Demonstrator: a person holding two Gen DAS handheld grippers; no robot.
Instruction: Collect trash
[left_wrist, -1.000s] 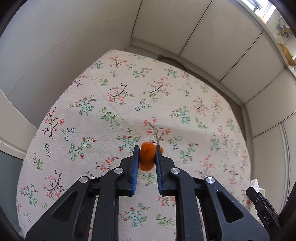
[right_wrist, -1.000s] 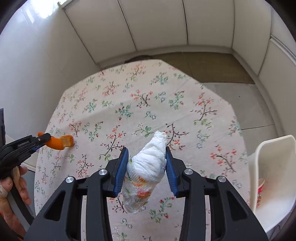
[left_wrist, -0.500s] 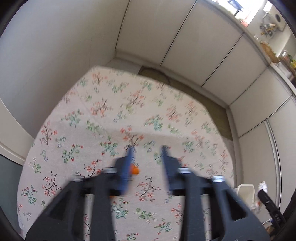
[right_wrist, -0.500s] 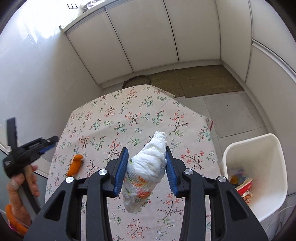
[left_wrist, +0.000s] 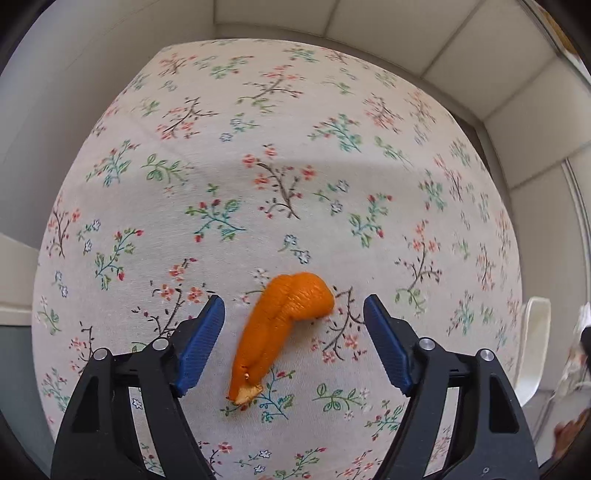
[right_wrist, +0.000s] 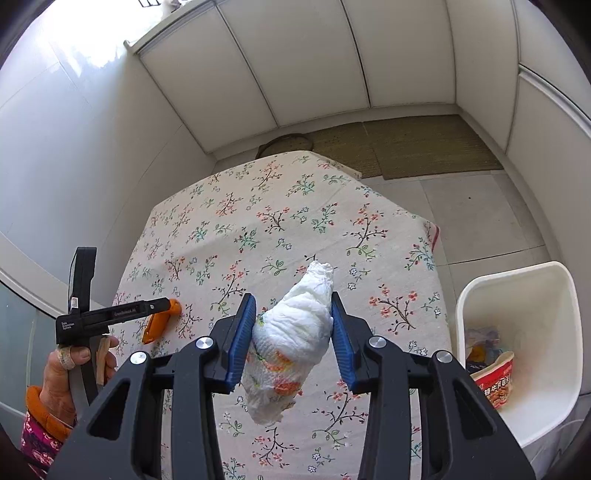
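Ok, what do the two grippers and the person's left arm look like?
Both grippers, left and right, are black plastic frames with silver screws and ribbed blue pads. White lettering marks the left one's side. The left arm wears a pink patterned sleeve with an orange cuff.

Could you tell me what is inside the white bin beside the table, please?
The white bin holds a red instant-noodle cup and crumpled wrappers; whatever lies beneath them is hidden.
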